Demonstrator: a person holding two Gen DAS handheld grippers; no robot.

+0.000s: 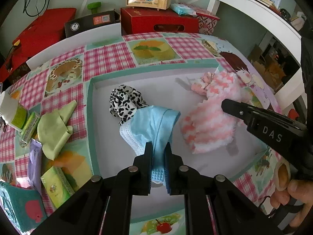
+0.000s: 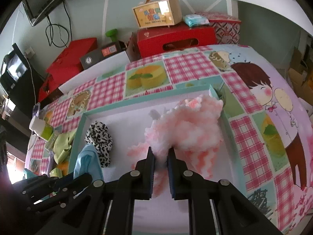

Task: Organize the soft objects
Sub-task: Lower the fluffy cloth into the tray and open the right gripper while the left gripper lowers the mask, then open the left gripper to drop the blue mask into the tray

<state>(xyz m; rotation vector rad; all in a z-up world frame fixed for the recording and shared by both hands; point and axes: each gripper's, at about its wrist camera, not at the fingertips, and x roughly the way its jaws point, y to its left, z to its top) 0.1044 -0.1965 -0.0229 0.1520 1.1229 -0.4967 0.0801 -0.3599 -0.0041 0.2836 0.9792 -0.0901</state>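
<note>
Both cloths should be lowered well inside the teal-edged white tray before letting go: the left gripper pinches a blue cloth beside a spotted scarf, and the right gripper pinches a fluffy pink towel. The tray lies on a pink checked tablecloth; red boxes stand against the wall behind.

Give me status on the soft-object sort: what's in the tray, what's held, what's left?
Done: the leopard-print cloth lies in the tray.
In hand: the left gripper pinches the blue cloth; the right gripper pinches the pink fluffy item, both over the tray.
Left: the green cloth lies outside on the table.
</note>
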